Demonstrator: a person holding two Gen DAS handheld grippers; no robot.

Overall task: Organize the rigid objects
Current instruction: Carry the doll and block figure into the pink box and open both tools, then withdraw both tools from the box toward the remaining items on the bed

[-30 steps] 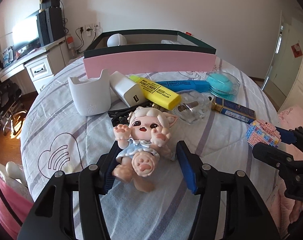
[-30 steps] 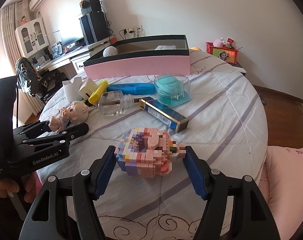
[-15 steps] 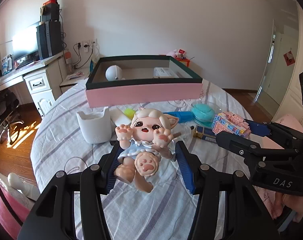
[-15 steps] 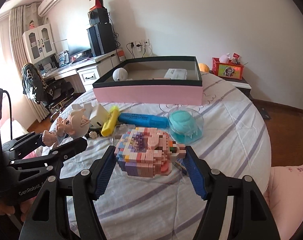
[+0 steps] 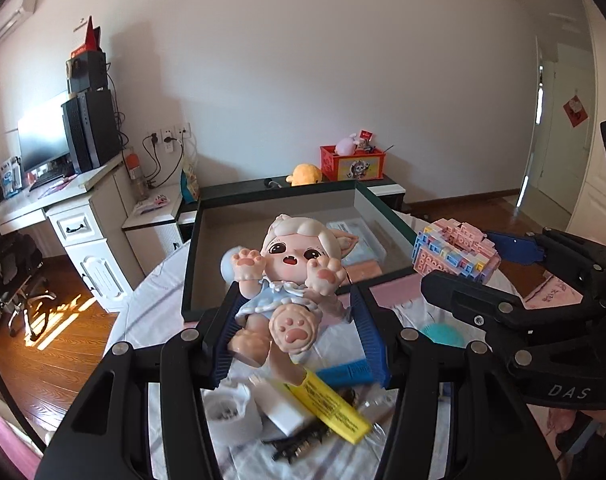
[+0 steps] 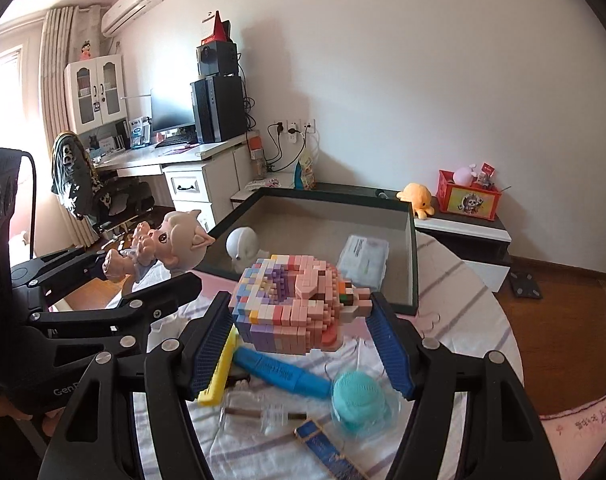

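You carry 2 toys: left gripper (image 5: pixel 295 332) clamps doll (image 5: pixel 291 280), right gripper (image 6: pixel 303 340) clamps brick model (image 6: pixel 295 308). Box (image 6: pixel 411 264) rim probably just ahead; next, lower inside, release.

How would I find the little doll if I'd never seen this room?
Look for the big box with the pink front and dark green rim on the striped bed. Just in front of it, the left gripper holds the doll up in the air. Unlike the blocky pastel brick toy in the right gripper beside it, the doll has cream hair, cat ears and pink paw pads.
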